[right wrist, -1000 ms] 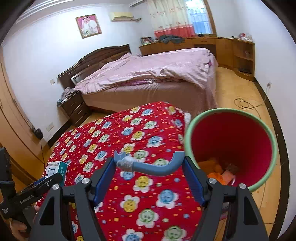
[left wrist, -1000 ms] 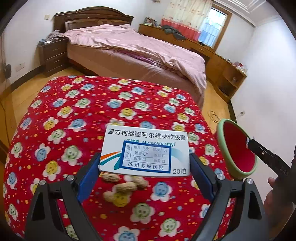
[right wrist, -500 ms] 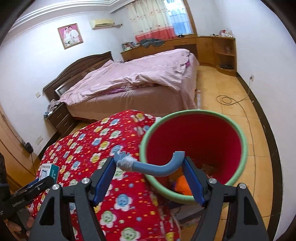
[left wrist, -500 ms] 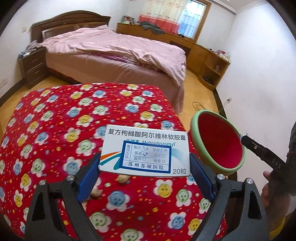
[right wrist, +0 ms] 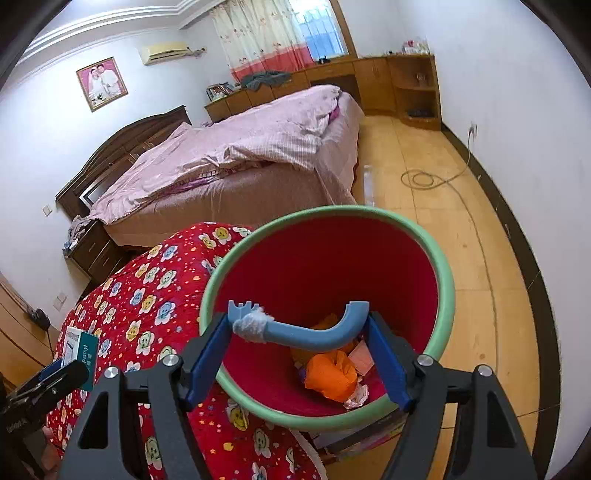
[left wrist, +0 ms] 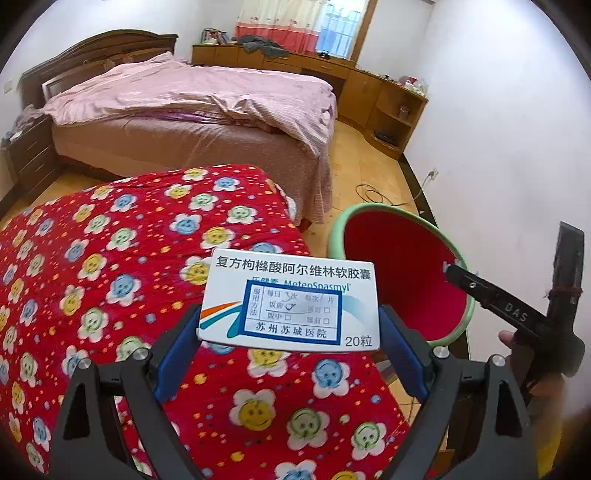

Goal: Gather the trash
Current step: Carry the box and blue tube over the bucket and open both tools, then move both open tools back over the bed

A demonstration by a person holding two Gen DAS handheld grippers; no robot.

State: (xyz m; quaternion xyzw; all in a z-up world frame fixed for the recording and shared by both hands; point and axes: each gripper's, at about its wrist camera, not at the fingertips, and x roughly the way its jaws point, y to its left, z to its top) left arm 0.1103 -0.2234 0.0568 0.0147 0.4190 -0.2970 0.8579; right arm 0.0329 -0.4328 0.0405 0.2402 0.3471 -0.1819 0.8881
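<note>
Standing on the floor just off the corner of the red flowered quilt (right wrist: 155,306), the red bin (right wrist: 439,273) is kept within reach of both hands. A white medicine box (left wrist: 291,302) is clamped by the left gripper (left wrist: 290,334) above the quilt's edge, presumably bin-bound. A blue curved plastic piece (right wrist: 306,332) is pinched by the right gripper (right wrist: 297,354) over the bin's mouth, apparently for dropping.

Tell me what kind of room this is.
A home bedroom, most likely: a wooden-framed bed with a pink quilt, a dark bedside cabinet, and a curtained window above built-in wooden cupboards.
</note>
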